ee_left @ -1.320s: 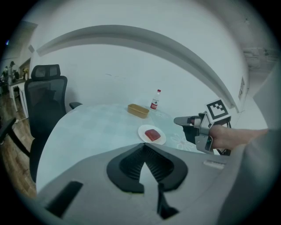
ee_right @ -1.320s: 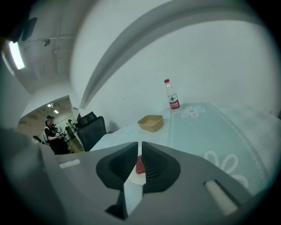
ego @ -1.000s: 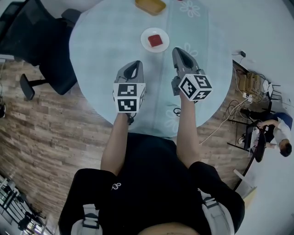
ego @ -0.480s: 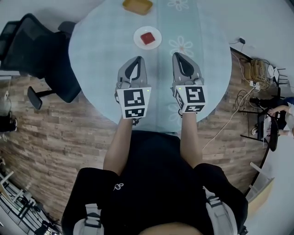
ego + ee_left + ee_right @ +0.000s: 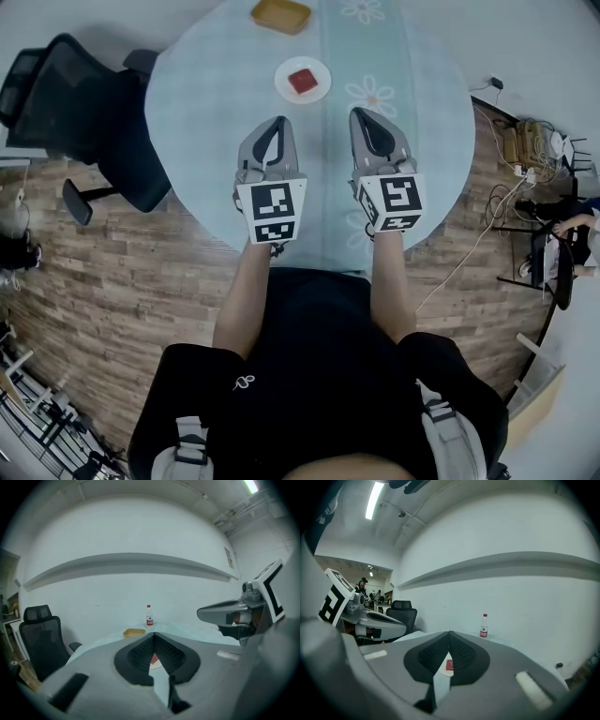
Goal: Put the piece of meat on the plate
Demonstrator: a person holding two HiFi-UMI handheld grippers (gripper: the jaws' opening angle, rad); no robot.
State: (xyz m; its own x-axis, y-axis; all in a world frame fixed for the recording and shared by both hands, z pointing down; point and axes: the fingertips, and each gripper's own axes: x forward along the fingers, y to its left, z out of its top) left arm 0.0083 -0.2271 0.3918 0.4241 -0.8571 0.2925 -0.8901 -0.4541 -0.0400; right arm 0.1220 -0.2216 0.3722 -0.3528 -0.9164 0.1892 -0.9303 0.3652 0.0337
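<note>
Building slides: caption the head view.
Meat on plate; left gripper and right gripper, both shut, hover over the table short of it.

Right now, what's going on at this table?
A person holds a claw in each hand above the round table. The left claw and the right claw are both shut and empty, side by side, short of the white plate. The red piece of meat already lies on that plate, so the job looks done. A yellow dish sits beyond it, untouched.
</note>
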